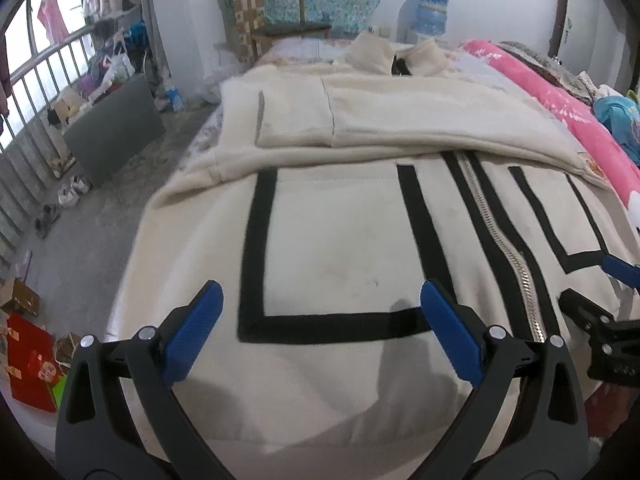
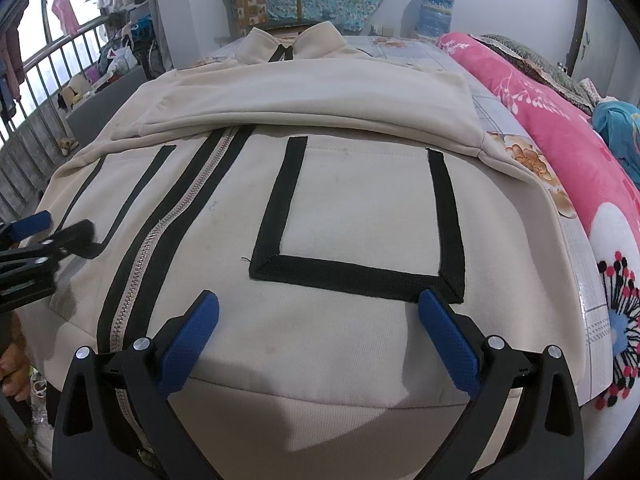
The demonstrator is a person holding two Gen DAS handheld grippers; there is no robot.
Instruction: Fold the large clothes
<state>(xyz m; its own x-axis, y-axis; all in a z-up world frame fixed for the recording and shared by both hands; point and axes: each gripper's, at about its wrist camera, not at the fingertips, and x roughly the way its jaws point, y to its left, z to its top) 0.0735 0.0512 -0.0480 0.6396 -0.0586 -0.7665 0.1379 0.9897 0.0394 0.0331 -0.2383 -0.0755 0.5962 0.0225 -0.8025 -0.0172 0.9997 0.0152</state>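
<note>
A large cream zip-up jacket (image 1: 332,236) with black pocket outlines lies flat on the bed, front up, collar at the far end, both sleeves folded across the chest. It also shows in the right wrist view (image 2: 352,208). My left gripper (image 1: 320,328) is open and empty, just above the hem over the left pocket. My right gripper (image 2: 320,332) is open and empty, above the hem over the right pocket. Each gripper shows at the edge of the other's view: the right one (image 1: 600,300), the left one (image 2: 44,236).
A pink floral quilt (image 2: 560,128) lies along the bed's right side. A wooden chair (image 1: 280,12) and a water bottle (image 1: 430,12) stand behind the bed. To the left are the floor, a grey board (image 1: 116,132), shoes and boxes.
</note>
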